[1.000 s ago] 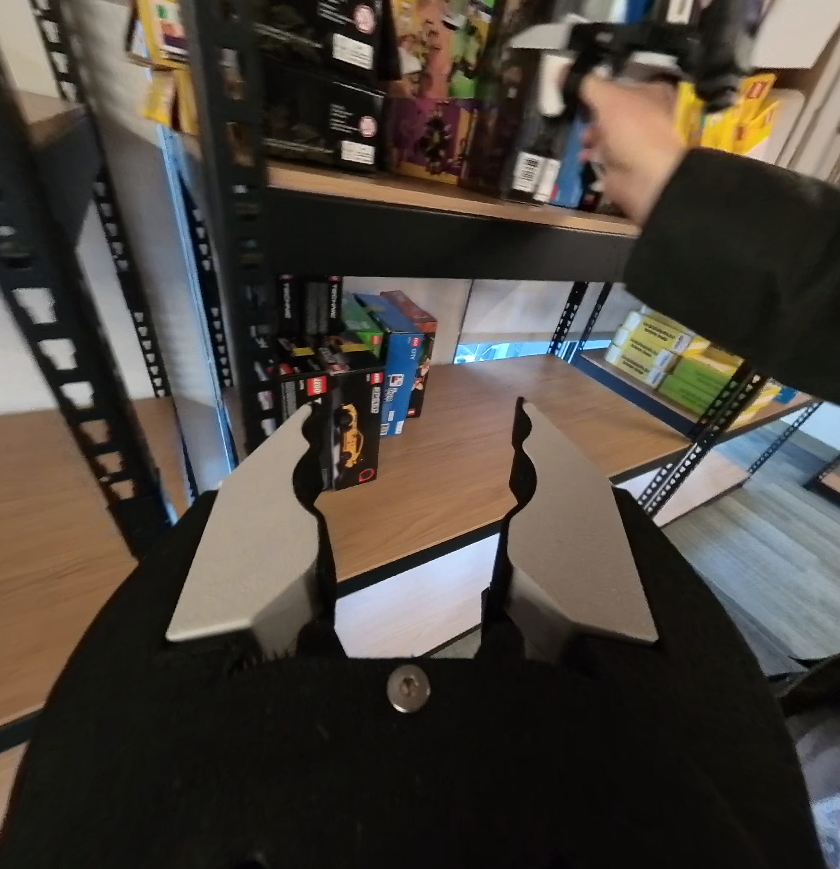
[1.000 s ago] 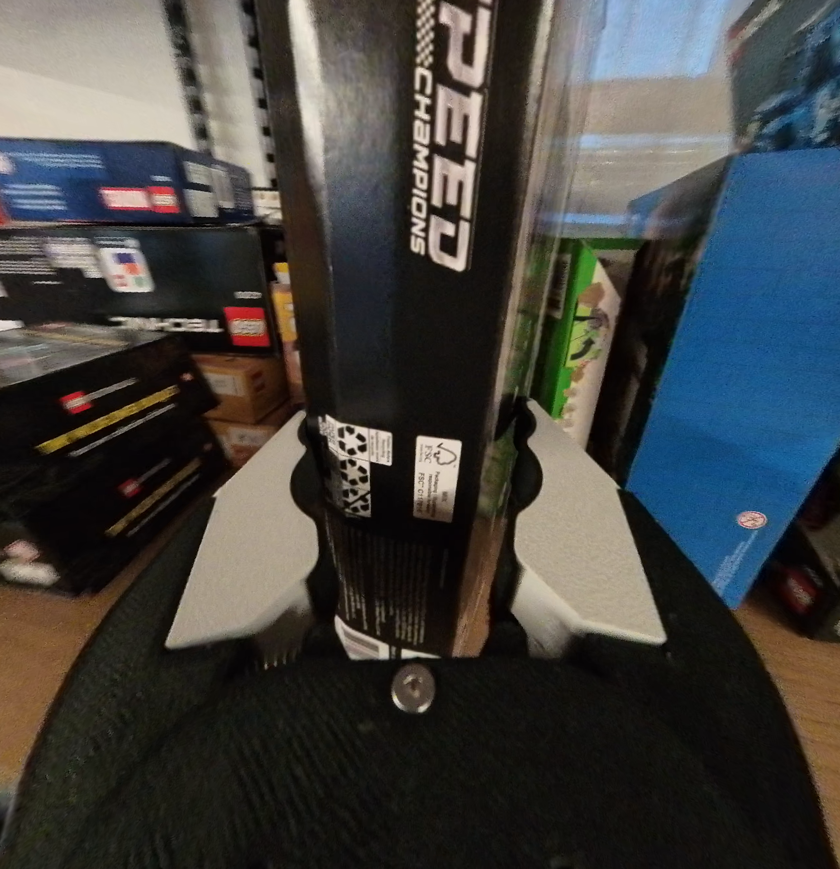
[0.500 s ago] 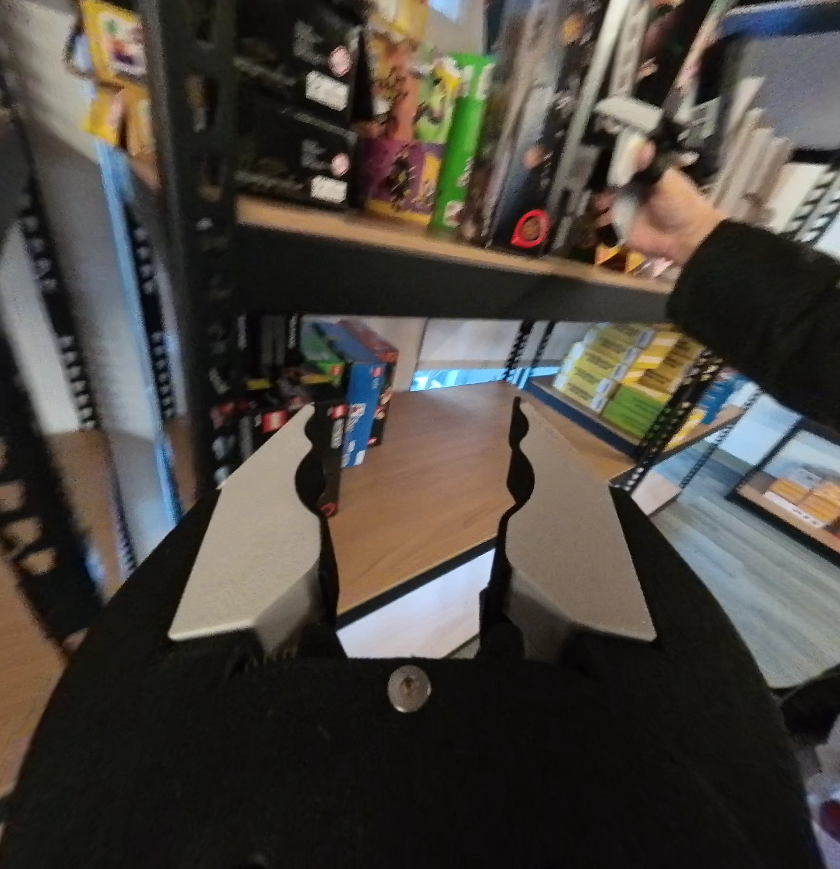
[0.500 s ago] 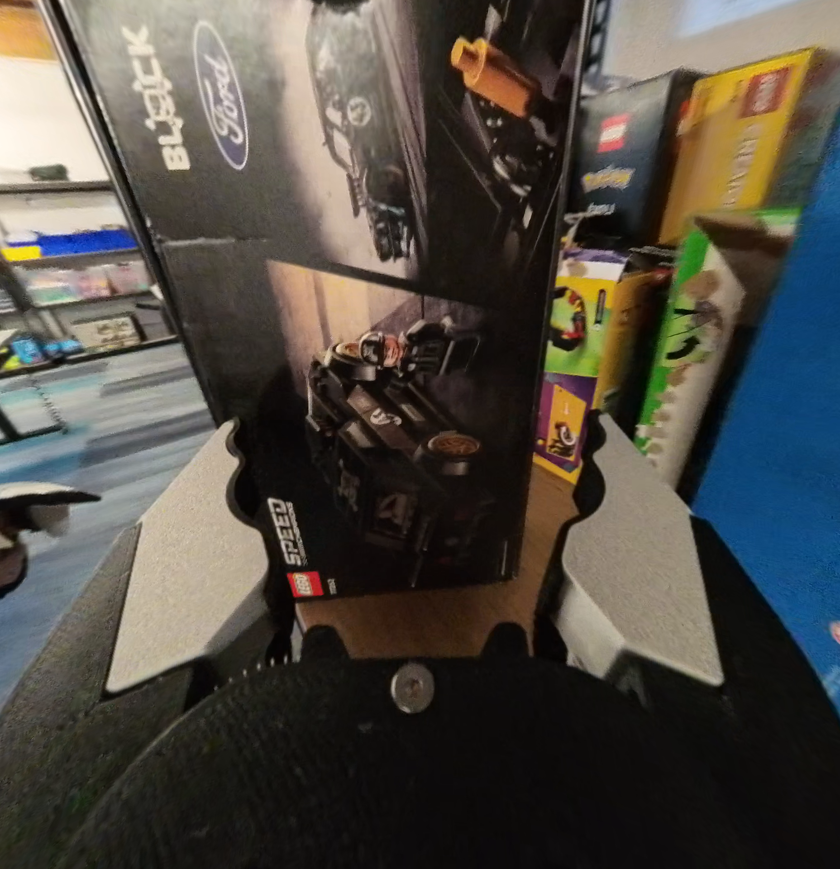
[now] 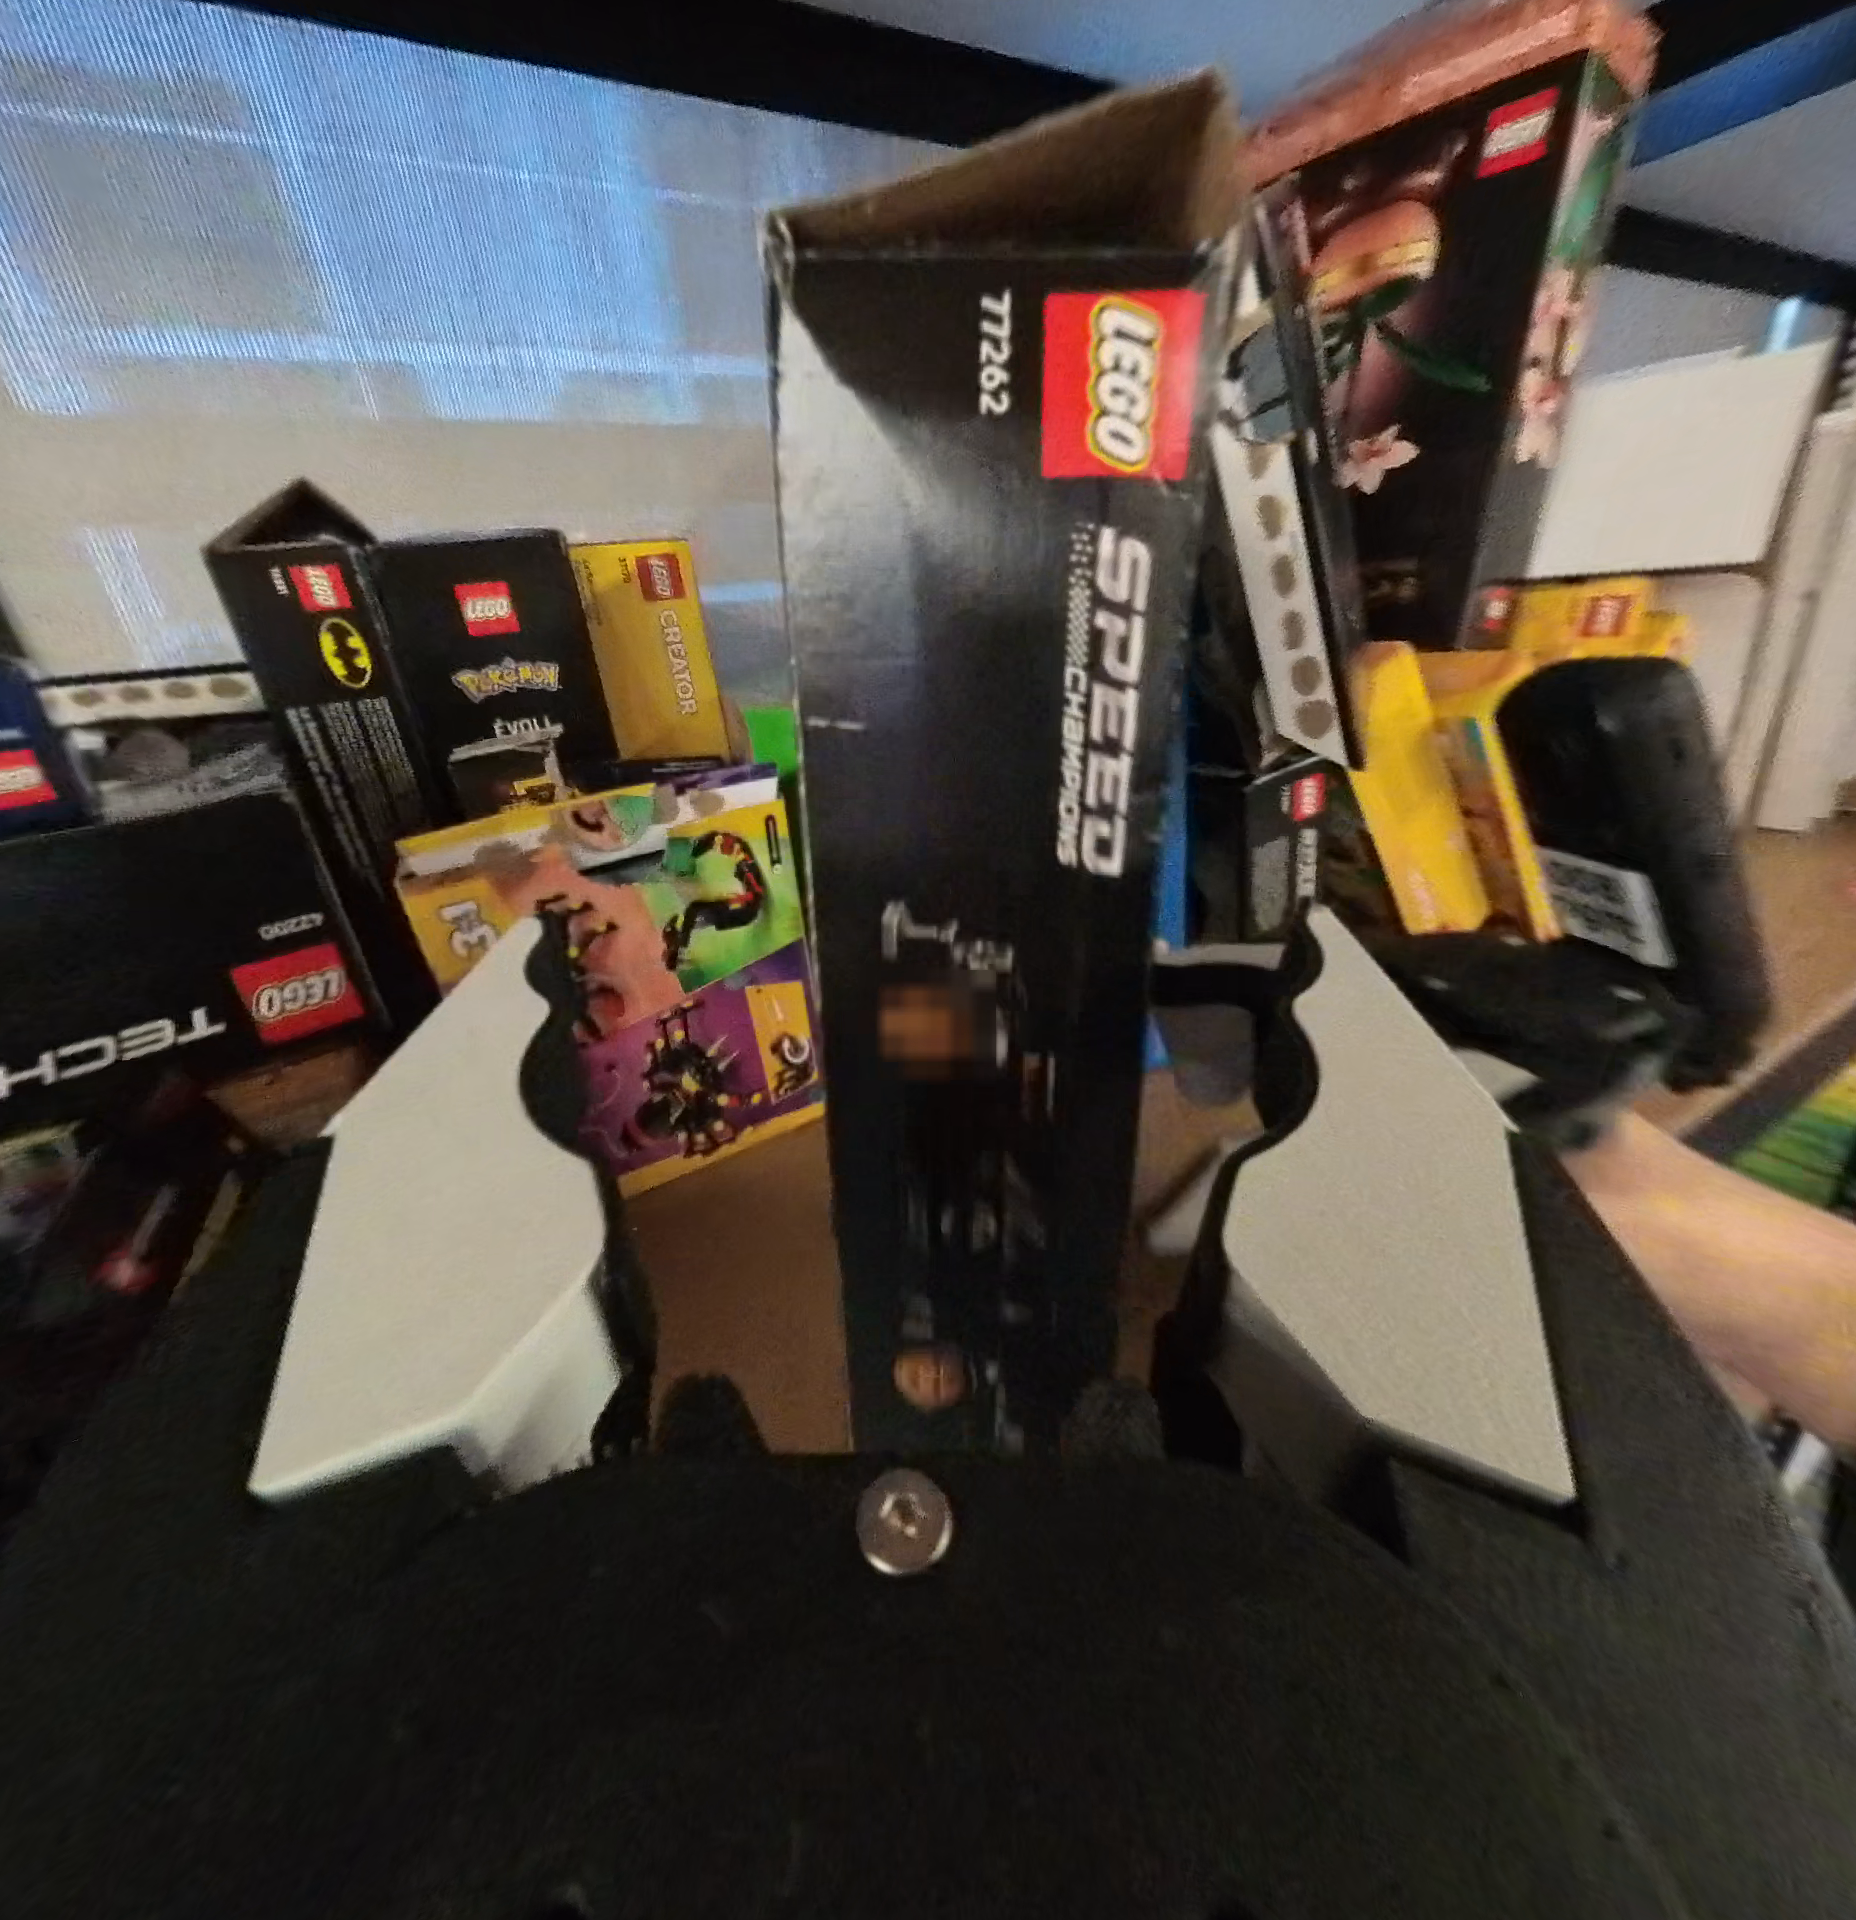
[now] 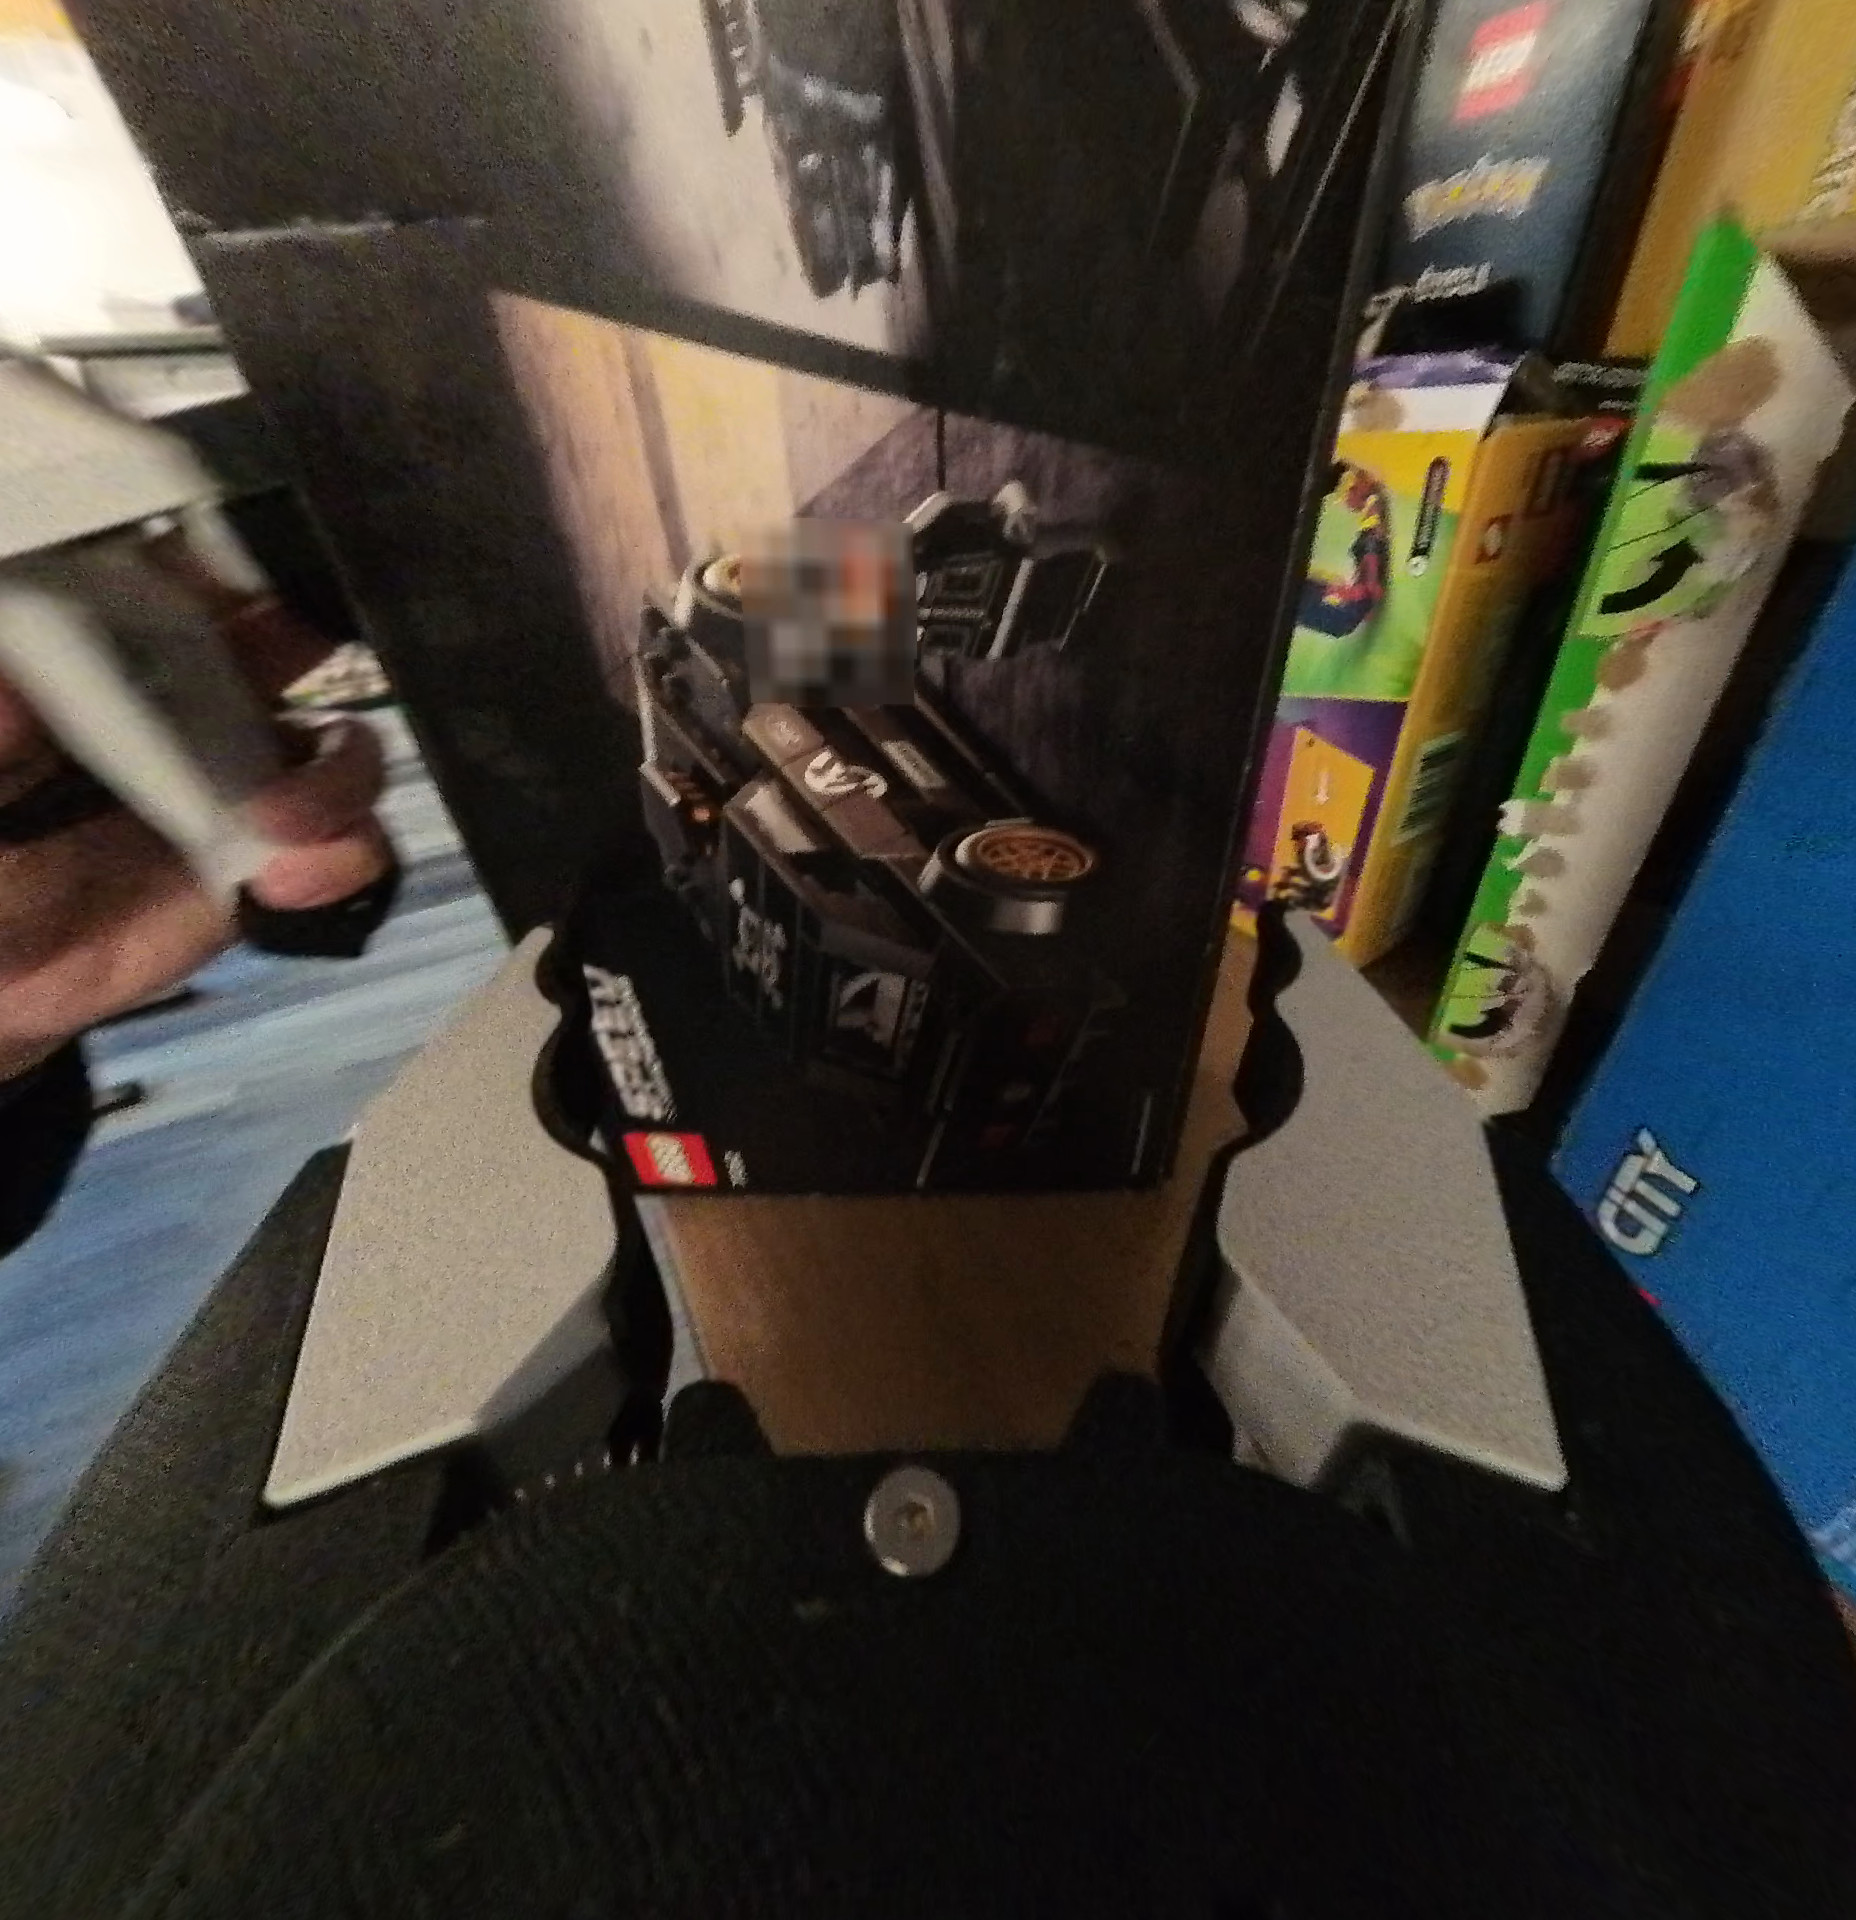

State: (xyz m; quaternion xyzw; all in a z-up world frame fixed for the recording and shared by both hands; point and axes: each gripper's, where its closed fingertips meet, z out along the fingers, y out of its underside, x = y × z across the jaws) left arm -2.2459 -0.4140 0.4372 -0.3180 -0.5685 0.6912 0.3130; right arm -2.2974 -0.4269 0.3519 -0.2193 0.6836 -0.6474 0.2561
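Standing upright at 12 o'clock between the open left hand-held gripper (image 5: pixel 924 1049), the black box (image 5: pixel 991 790) is nearer it; the right hand-held gripper (image 6: pixel 908 1023) gapes too, empty.

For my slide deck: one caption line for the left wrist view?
Open left gripper straddles the narrow side of an upright black toy box on a crowded shelf.

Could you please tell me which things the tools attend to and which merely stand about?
Attended to: tall black cardboard box picturing a car, upright between the fingers of the open left tool; open right tool faces its broad side.
Standing about: yellow-and-purple cardboard box; green-and-white cardboard box; blue cardboard box.
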